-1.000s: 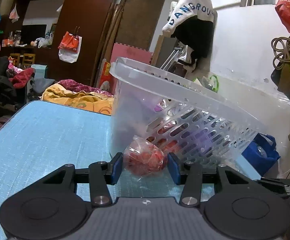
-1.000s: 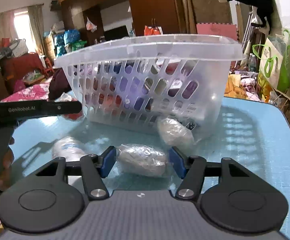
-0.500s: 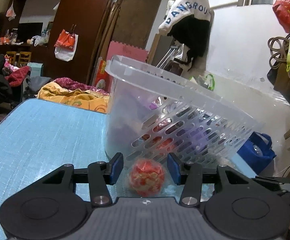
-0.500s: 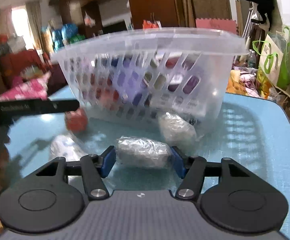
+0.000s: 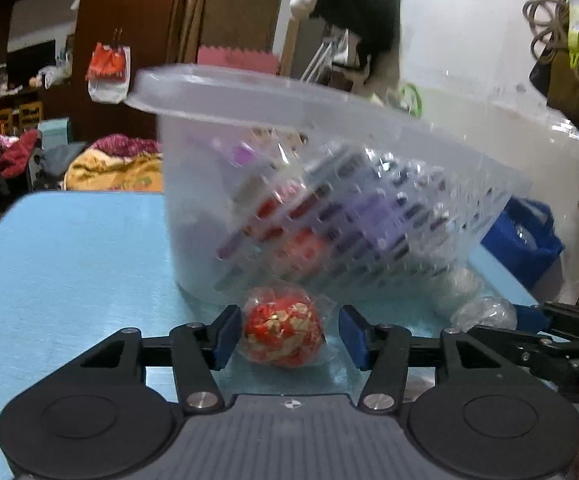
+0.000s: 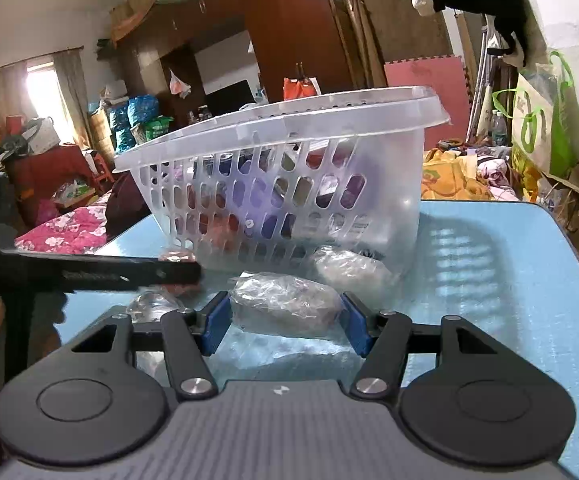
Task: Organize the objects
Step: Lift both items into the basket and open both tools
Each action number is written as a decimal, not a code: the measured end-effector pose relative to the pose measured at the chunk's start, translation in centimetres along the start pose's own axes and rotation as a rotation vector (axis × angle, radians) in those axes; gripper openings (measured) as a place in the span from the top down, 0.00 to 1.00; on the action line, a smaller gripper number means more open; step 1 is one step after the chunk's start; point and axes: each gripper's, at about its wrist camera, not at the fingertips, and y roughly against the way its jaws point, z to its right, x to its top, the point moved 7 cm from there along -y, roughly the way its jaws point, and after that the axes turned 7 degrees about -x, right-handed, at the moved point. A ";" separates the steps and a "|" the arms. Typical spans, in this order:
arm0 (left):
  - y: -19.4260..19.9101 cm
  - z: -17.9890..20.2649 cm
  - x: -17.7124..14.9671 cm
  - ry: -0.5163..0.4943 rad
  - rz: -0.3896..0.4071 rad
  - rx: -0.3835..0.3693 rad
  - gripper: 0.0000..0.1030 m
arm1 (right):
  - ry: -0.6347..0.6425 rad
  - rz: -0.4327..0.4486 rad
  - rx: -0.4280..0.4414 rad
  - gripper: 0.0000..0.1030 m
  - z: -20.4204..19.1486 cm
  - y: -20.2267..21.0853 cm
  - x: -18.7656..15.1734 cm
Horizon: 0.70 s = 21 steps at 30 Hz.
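A clear slotted plastic basket [image 5: 329, 184] [image 6: 289, 184] stands on the blue table [image 5: 69, 260], holding red and purple items. In the left wrist view a red and gold wrapped ball [image 5: 283, 330] lies on the table between my left gripper's [image 5: 289, 334] open jaws, with gaps on both sides. In the right wrist view a grey plastic-wrapped packet [image 6: 285, 304] sits between my right gripper's [image 6: 285, 320] blue pads, which touch both its ends. The left gripper also shows in the right wrist view as a black bar [image 6: 89, 272].
Another wrapped packet [image 6: 349, 268] lies against the basket's front wall, and a clear wrapped one [image 6: 149, 304] lies at left. The right gripper's tip [image 5: 549, 320] enters the left wrist view. A cluttered room surrounds the table.
The left gripper has drawn back and swung, so the red ball sits deeper between its jaws. The right gripper has risen slightly with the grey packet still between its pads.
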 end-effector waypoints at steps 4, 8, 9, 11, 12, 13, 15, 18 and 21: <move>1.1 0.1 -0.1 -0.012 0.043 0.004 0.52 | 0.002 0.021 -0.001 0.39 0.0 0.4 0.0; 3.7 -0.1 0.2 0.031 0.094 -0.050 0.53 | -0.009 0.068 -0.003 0.39 0.0 2.0 0.7; 4.6 0.0 0.6 0.036 0.116 -0.062 0.53 | -0.017 0.089 0.008 0.39 0.0 2.8 1.2; 7.0 0.8 1.7 0.033 0.173 -0.074 0.53 | -0.023 0.157 0.023 0.39 -0.5 5.3 3.1; 8.6 1.3 2.6 0.031 0.212 -0.093 0.53 | -0.009 0.196 0.019 0.39 -0.9 6.7 4.4; 9.8 1.8 3.6 0.025 0.242 -0.104 0.52 | 0.009 0.230 0.011 0.39 -1.4 7.9 5.7; 11.4 2.9 6.2 -0.002 0.286 -0.103 0.52 | 0.052 0.272 -0.008 0.39 -2.4 9.1 8.6; 10.8 3.9 11.4 -0.003 0.289 -0.084 0.52 | 0.103 0.270 -0.045 0.39 -3.6 8.2 13.2; 7.7 3.7 14.9 0.021 0.242 -0.043 0.52 | 0.123 0.221 -0.067 0.39 -4.2 5.0 16.3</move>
